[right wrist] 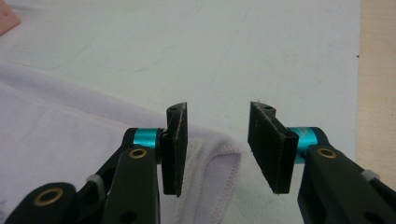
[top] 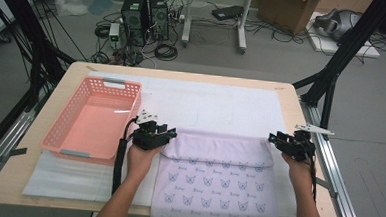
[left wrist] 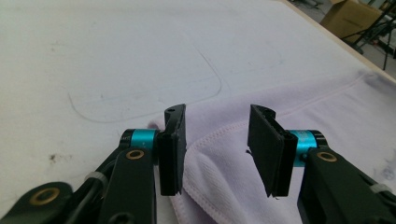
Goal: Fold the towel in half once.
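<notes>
A pale lilac towel with a small butterfly print lies flat on the white mat, and its near end hangs over the table's front edge. My left gripper sits at the towel's far left corner. In the left gripper view the gripper is open, and the towel's hemmed corner lies loose on the mat below the gap. My right gripper sits at the far right corner. It is open too, with the folded corner of the towel beneath the left pad, not pinched.
A pink plastic basket, empty, stands on the left of the wooden table. Black frame posts rise at both sides of the table. Computers, cables and a cardboard box lie on the floor beyond the far edge.
</notes>
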{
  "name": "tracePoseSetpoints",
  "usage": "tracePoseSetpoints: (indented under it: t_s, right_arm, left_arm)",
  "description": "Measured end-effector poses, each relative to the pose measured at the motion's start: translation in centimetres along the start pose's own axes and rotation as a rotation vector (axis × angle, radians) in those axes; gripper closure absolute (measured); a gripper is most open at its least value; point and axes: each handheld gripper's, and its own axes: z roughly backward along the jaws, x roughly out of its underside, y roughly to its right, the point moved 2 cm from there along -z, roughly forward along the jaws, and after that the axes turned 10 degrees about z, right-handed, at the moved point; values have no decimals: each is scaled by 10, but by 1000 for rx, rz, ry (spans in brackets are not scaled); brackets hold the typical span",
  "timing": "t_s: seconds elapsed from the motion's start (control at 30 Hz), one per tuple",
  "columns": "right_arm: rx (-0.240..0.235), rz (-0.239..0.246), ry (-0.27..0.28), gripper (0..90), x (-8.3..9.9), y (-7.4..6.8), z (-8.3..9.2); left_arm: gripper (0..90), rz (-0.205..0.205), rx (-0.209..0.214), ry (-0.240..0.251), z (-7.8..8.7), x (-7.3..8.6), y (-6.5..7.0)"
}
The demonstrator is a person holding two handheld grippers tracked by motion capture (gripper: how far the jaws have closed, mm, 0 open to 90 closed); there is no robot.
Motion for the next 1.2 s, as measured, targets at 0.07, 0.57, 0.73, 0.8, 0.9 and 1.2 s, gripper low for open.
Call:
tracePoseSetpoints:
  t_s: [0.07,0.57,0.73,0.8,0.9,1.2]
  right_arm:
    - [-14,5,-6,572,1,-2,4]
    - [-87,137,-129,875,31,-29,12]
    - [-88,136,-67,874,41,-33,38]
    - [-101,145,-41,874,49,-36,50]
    - [-111,153,-22,874,59,-39,65]
    - [-169,159,-65,841,83,-53,95]
  left_arm:
    - [561,-10,-5,-45,-1,4,0]
    - [845,-79,-45,-81,8,38,5]
    - [828,-80,16,-42,27,47,7]
    - [830,-98,37,-31,37,53,9]
    - [831,-108,64,-27,47,59,13]
    - [737,-124,100,-73,72,80,20]
